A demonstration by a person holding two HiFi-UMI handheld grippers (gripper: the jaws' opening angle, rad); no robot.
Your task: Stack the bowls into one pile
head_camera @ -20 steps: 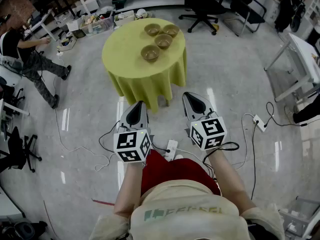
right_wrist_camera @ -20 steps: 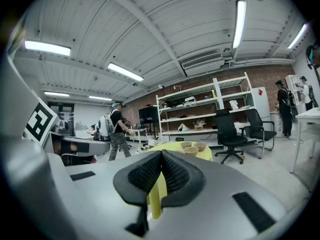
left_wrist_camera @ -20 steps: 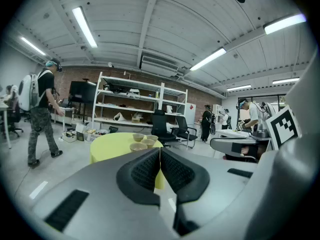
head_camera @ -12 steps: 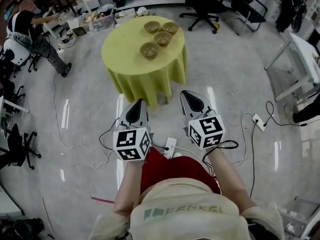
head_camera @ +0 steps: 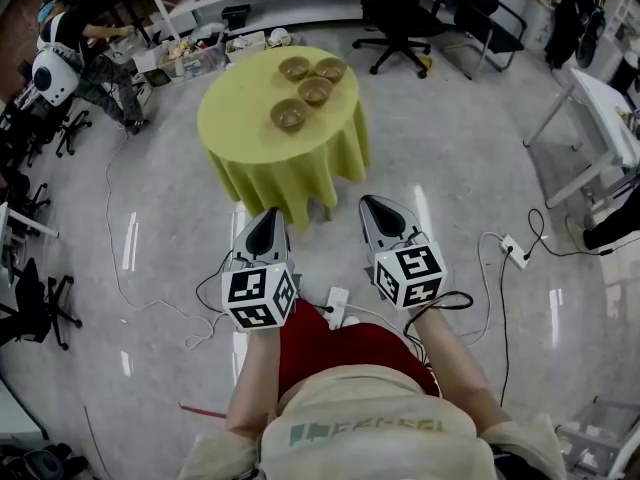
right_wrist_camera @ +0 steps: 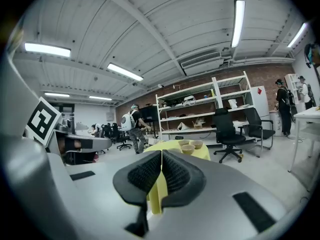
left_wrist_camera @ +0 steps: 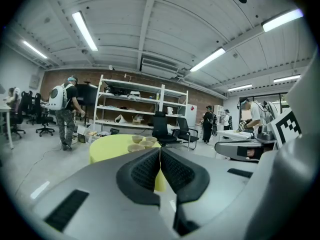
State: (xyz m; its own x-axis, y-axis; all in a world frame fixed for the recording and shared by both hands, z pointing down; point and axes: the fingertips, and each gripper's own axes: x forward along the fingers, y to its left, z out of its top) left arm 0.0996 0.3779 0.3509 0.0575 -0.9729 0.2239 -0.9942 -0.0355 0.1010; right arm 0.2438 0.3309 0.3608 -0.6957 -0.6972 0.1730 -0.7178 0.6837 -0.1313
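Straight ahead of the person, and well apart from both tools, stands a round table (head_camera: 250,143) draped in a yellow-green cloth, seen from a head camera looking steeply down. Four tan bowls sit on its far half, all upright, mouths up, none yet stacked. The nearest bowl (head_camera: 288,115) sits a little apart, toward the person. The middle bowl (head_camera: 315,90) lies just beyond it to the right. The far left bowl (head_camera: 294,68) and the far right bowl (head_camera: 331,69) sit side by side at the back. The left gripper (head_camera: 266,220) and the right gripper (head_camera: 380,208) are held at waist height over bare grey floor, pointing toward the table. Each gripper's own view shows its ribbed black pads pressed together along a thin seam, with nothing between them, so both are closed and empty. The table lies almost in line with the left gripper; the right gripper points past the table's right edge. By that layout, the left gripper is the nearer one to the nearest bowl, though neither is within reach. The person would likely have to walk forward before either tool could open over a rim. Being round, the bowls should take a grasp from any side.
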